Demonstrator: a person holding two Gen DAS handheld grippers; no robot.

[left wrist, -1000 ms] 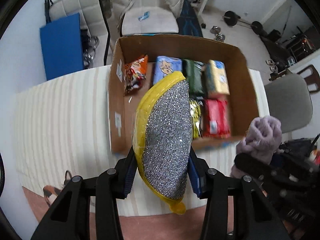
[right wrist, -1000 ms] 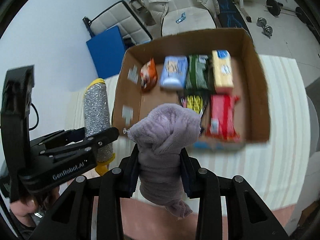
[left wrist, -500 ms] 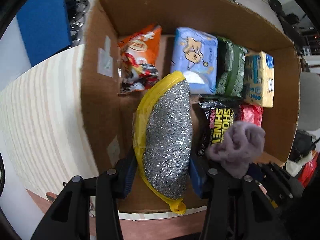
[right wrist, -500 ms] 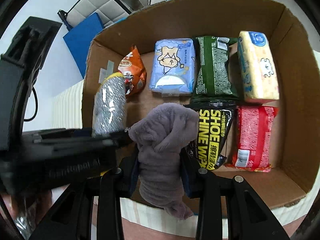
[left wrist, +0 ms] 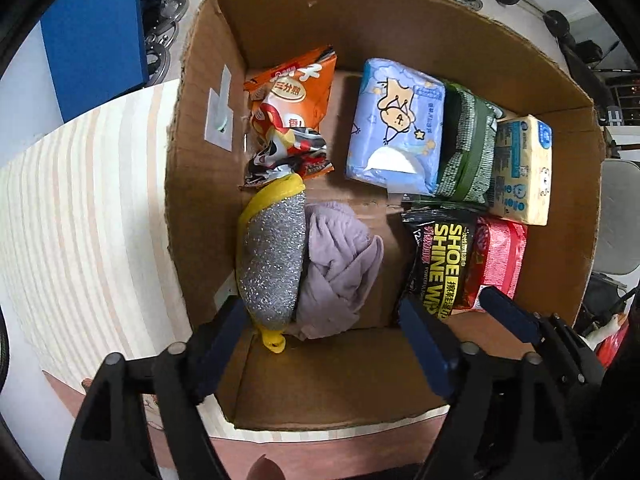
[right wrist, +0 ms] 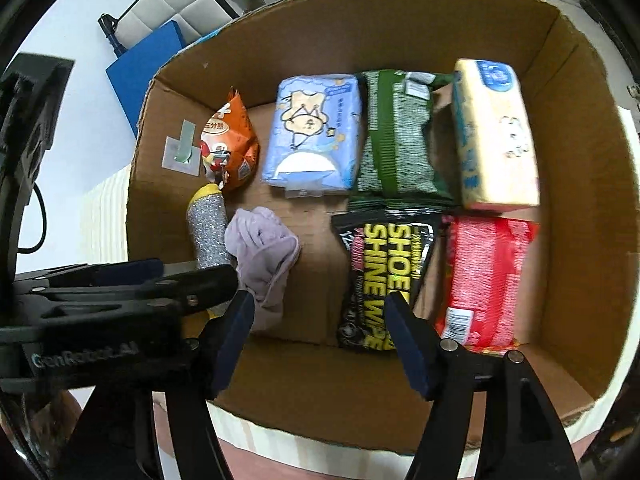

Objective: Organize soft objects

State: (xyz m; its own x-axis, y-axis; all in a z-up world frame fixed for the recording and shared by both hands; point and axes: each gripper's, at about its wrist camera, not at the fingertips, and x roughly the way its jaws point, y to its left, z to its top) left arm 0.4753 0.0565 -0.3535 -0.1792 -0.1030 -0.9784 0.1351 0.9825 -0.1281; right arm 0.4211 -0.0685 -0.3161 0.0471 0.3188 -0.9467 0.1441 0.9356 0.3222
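A silver scrub sponge with a yellow edge [left wrist: 272, 256] lies on the floor of the cardboard box [left wrist: 280, 20], near its left wall. A crumpled lilac cloth [left wrist: 340, 268] rests against the sponge's right side. My left gripper [left wrist: 324, 332] hangs just above them. Its jaws are opening and the pads press on nothing, though the left one is close to the sponge's lower end. In the right wrist view my right gripper [right wrist: 320, 320] is also opening. The lilac cloth [right wrist: 260, 256] lies loose by its left fingertip, beside the sponge [right wrist: 208, 232].
The box [right wrist: 580, 200] also holds an orange snack bag [left wrist: 292, 96], a blue tissue pack [left wrist: 396, 124], a green pack [left wrist: 464, 148], a yellow tissue pack [left wrist: 520, 168], black shoe-shine wipes [right wrist: 384, 272] and a red pack [right wrist: 484, 276]. The box stands on a striped table [left wrist: 80, 220].
Both grippers came down into the box and their jaws spread. The sponge and the lilac cloth, held before, now lie side by side on the box floor.
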